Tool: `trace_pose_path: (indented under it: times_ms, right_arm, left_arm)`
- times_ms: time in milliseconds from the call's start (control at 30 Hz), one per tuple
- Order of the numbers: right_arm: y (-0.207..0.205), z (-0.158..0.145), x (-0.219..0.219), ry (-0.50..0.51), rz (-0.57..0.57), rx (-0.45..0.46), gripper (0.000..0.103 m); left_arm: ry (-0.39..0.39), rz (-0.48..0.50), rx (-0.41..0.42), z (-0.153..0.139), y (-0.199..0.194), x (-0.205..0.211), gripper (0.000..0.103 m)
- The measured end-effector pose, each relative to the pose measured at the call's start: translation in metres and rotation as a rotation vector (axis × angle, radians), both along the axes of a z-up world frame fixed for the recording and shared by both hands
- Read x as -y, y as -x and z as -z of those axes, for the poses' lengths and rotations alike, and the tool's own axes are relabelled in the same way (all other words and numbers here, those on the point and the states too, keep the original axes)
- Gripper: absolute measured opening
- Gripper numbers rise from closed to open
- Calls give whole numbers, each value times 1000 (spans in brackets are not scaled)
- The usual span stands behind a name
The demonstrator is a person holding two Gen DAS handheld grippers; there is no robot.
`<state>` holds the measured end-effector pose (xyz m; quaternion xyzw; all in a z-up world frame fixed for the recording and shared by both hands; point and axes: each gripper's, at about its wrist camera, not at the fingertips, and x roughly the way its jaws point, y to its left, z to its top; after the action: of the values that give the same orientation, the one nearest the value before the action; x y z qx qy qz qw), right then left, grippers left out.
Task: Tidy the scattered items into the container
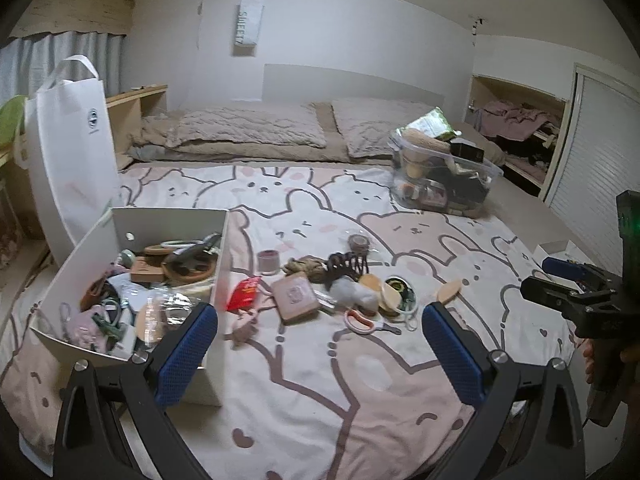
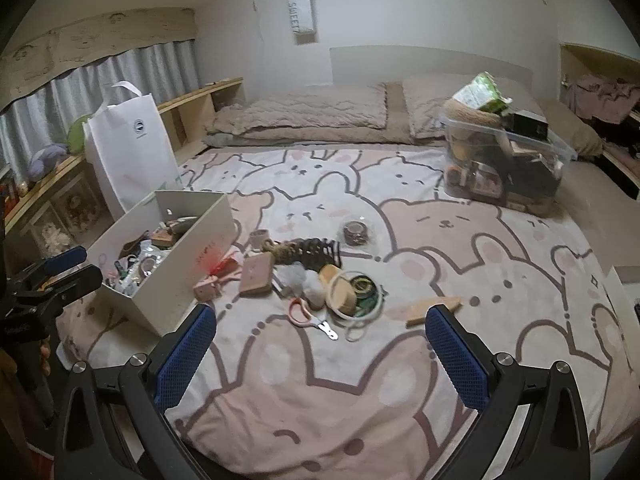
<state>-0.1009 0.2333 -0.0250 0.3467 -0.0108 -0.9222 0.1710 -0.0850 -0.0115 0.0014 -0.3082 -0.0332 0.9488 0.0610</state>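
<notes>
Gaping wide & empty, both claws (image 1: 320, 344) (image 2: 320, 346); scissors (image 2: 310, 314) nearest, white box (image 1: 216, 264) on left

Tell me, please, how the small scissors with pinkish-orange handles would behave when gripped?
The small scissors with pinkish-orange handles look rigid and light. Lying flat on the soft bunny-print blanket, they may sink when pinched. Their smooth handles could slip between the pads.

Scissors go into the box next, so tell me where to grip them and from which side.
Grip the scissors across the pink handle loops, their bulkiest part; the short blades lie flat and thin on the bedspread. Come from above with the right gripper, open and nearest, fingers spanning both loops. The near side is probably clearest, since the wooden round and rings crowd the far side.
</notes>
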Motion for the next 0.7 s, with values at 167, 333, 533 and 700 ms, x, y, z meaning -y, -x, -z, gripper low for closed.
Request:
trace_pose_path:
  times_ms: [167, 333, 533, 700]
  right_arm:
    - [4, 11, -11, -9, 20, 25, 103]
    - [10, 27, -19, -14, 30, 60, 103]
    - [20, 56, -26, -13, 42, 135, 103]
    - [30, 80, -31, -14, 55, 197, 103]
  left_arm:
    - [-8, 21, 34, 15, 11, -13, 103]
    - [4, 33, 74, 33, 22, -27, 103]
    - [1, 38, 129, 59, 35, -34, 103]
    - [3, 34, 187, 83, 48, -38, 103]
